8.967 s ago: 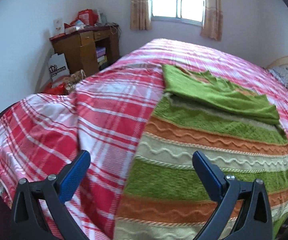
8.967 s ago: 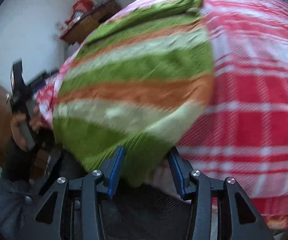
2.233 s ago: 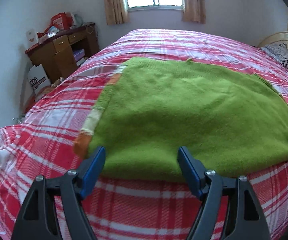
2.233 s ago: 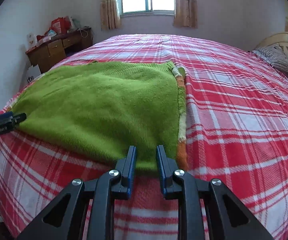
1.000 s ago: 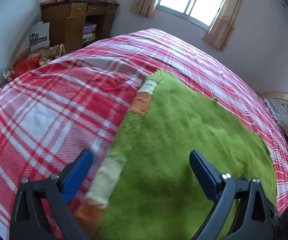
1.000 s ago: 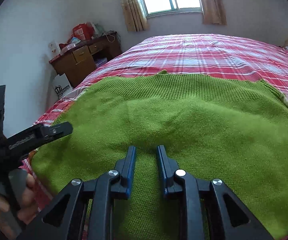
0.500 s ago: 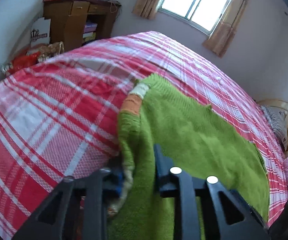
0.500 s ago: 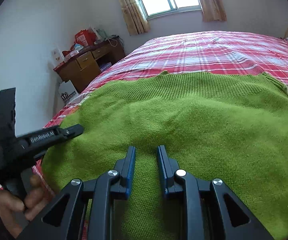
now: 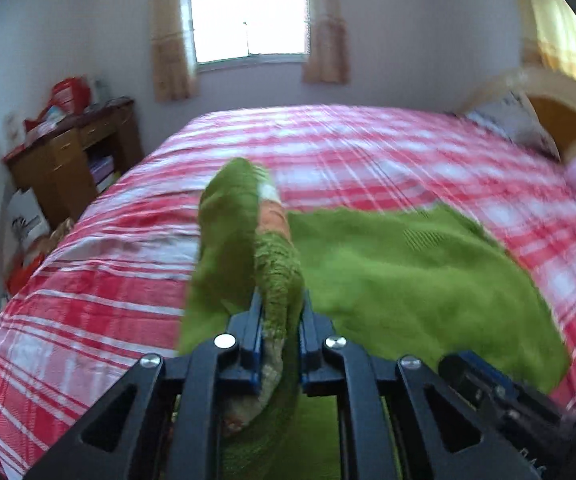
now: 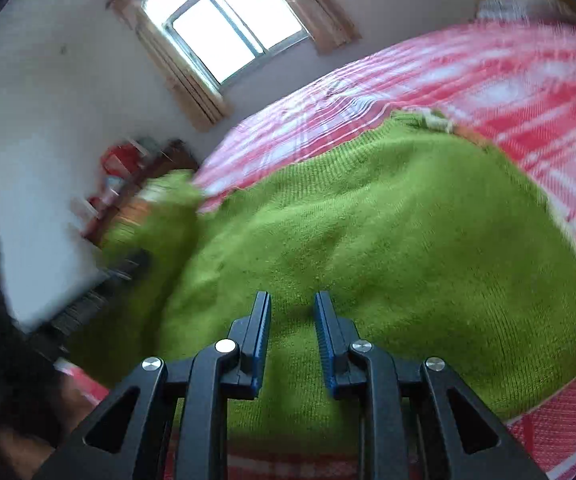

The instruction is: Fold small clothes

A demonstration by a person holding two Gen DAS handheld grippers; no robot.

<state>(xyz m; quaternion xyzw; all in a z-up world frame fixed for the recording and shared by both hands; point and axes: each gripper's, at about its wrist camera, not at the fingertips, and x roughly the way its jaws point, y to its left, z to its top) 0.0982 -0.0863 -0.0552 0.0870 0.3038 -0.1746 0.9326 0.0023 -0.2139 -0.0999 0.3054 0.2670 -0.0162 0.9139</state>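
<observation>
Left jaws on sweater (image 9: 407,276) (bed (image 9: 88,312) beneath)

Both wrist cameras sit low and close over the green sweater (image 9: 407,272) (image 10: 367,232) on the bed (image 9: 367,148) (image 10: 527,80), facing the window (image 9: 248,12) (image 10: 228,20); the right view is tilted.
</observation>
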